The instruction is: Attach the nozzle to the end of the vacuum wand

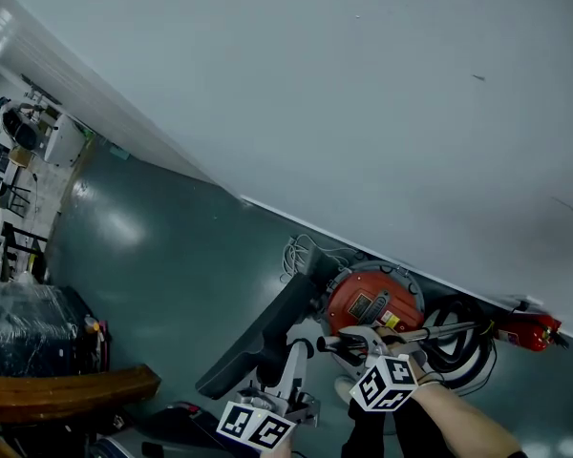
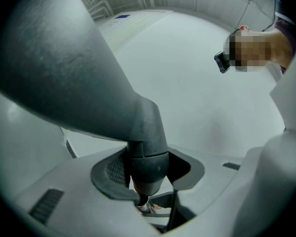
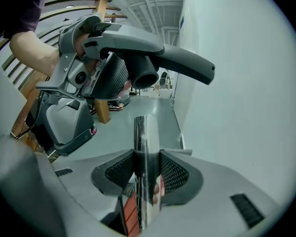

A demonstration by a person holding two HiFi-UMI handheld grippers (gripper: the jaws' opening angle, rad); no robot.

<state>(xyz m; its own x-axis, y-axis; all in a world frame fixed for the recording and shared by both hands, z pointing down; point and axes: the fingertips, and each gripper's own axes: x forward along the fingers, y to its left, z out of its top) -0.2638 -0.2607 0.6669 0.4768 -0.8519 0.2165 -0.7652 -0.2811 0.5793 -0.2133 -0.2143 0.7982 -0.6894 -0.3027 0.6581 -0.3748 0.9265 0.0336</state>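
Observation:
The dark grey floor nozzle (image 1: 258,337) sticks up and to the left from my left gripper (image 1: 267,399), low in the head view. In the left gripper view the nozzle's neck (image 2: 147,164) sits between the pads, with my left gripper (image 2: 147,171) shut on it. My right gripper (image 3: 147,169) is shut on the chrome vacuum wand (image 3: 145,147), whose open end points up at the nozzle (image 3: 160,58). The nozzle's round socket (image 3: 144,78) hangs a short gap above the wand's end, apart from it. In the head view my right gripper (image 1: 368,343) holds the wand (image 1: 411,334) level in front of the red vacuum canister (image 1: 372,301).
A black hose (image 1: 458,346) coils beside the canister and a red fire extinguisher (image 1: 530,332) lies by the white wall (image 1: 382,113). Loose cables (image 1: 301,251) lie at the wall's foot. A curved wooden rail (image 1: 67,389) and a wrapped black bundle (image 1: 29,327) stand at left.

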